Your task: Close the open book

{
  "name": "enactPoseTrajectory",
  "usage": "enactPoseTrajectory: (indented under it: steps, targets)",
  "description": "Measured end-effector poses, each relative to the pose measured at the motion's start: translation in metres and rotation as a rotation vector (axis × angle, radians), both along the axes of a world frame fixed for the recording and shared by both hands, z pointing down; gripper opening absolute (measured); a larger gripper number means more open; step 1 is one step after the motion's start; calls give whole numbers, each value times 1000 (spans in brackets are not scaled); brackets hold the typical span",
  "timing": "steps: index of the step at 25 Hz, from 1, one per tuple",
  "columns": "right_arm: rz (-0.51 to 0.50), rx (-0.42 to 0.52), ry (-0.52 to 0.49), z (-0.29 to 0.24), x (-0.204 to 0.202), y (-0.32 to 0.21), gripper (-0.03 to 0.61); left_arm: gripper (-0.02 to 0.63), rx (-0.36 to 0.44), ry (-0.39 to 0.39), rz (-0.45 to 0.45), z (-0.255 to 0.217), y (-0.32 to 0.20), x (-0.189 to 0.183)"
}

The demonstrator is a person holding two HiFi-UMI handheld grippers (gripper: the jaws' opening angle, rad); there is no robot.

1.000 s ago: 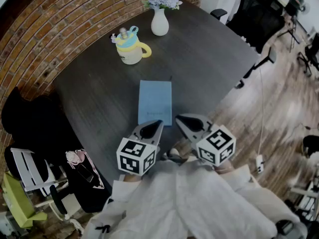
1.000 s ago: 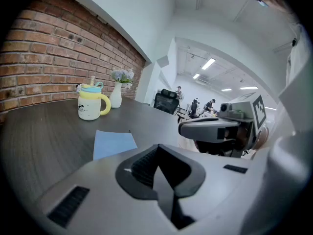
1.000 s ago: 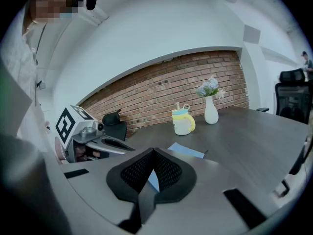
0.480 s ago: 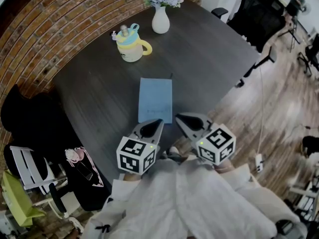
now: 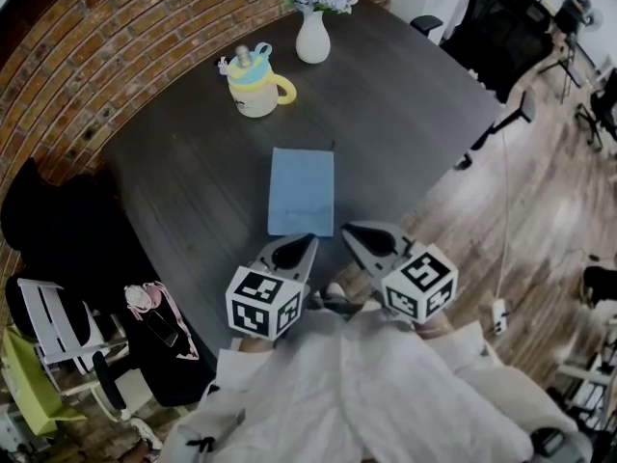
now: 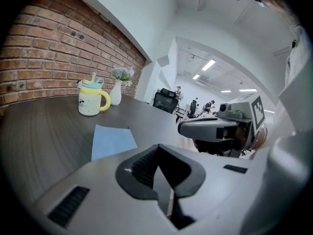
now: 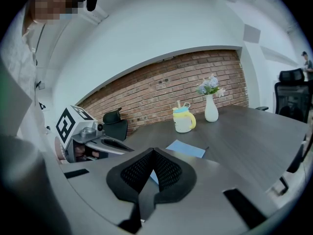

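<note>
A thin light-blue book (image 5: 302, 191) lies flat and closed on the dark round table (image 5: 193, 181), a pen-like dark strip at its far right corner. My left gripper (image 5: 305, 244) and right gripper (image 5: 349, 231) hover side by side just short of the book's near edge, both shut with nothing between their pads. In the left gripper view the book (image 6: 113, 141) lies beyond my shut left gripper (image 6: 157, 166), with the right gripper (image 6: 215, 129) off to the side. The right gripper view shows the book (image 7: 186, 149) past my shut right gripper (image 7: 152, 169).
A yellow mug with a blue lid (image 5: 254, 87) and a white vase of flowers (image 5: 312, 41) stand at the table's far side. Black office chairs (image 5: 492, 27) stand at the right. A dark chair with a bag (image 5: 67, 230) is at the left, by the brick wall.
</note>
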State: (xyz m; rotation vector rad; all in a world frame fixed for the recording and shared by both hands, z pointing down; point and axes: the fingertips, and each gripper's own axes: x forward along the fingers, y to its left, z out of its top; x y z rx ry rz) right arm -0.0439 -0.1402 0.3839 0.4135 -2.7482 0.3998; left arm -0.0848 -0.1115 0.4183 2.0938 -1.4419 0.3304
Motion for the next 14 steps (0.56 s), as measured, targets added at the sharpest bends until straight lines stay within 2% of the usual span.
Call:
enactPoseTrajectory:
  steps: [14]
  targets:
    - [-17, -31, 30, 6, -5, 14, 6, 6, 1, 11, -19, 0, 13, -6]
